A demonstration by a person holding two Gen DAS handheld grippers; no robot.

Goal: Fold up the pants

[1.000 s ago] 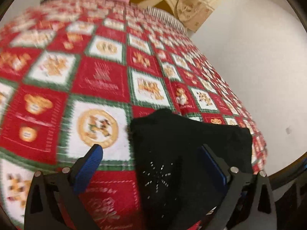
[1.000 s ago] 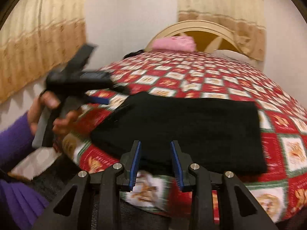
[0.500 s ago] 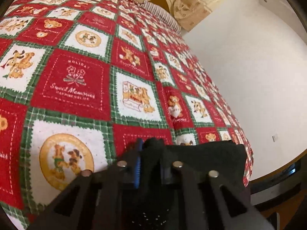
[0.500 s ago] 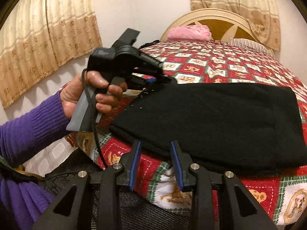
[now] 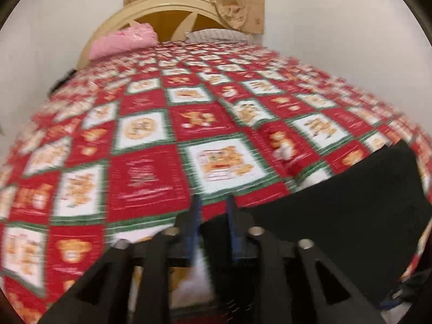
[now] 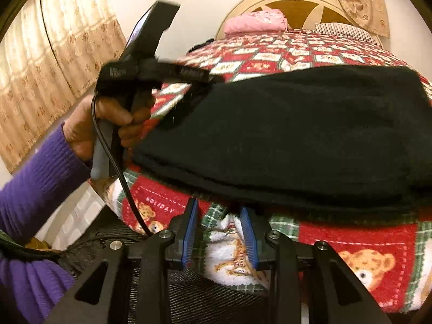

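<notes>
The black pants [image 6: 297,135] lie folded flat near the foot of the bed. In the left wrist view they show at lower right [image 5: 337,210]. My left gripper [image 5: 213,210] has its jaws narrowly apart at the pants' left corner; whether they pinch cloth I cannot tell. In the right wrist view the left gripper [image 6: 197,77] sits at the pants' far left corner, held by a hand in a purple sleeve. My right gripper [image 6: 218,208] is slightly open and empty, just below the pants' near edge, over the bedspread.
The bed has a red, green and white patchwork bedspread [image 5: 148,162]. A pink pillow [image 5: 124,40] and a striped pillow [image 5: 218,36] lie by the cream headboard [image 5: 167,8]. Curtains [image 6: 54,67] hang at left. A dark mesh chair [image 6: 216,297] is below the right gripper.
The left gripper went from wide open to closed at the pants' corner, then swung its view toward the headboard. The right gripper moved closer to the pants' near edge, jaws unchanged.
</notes>
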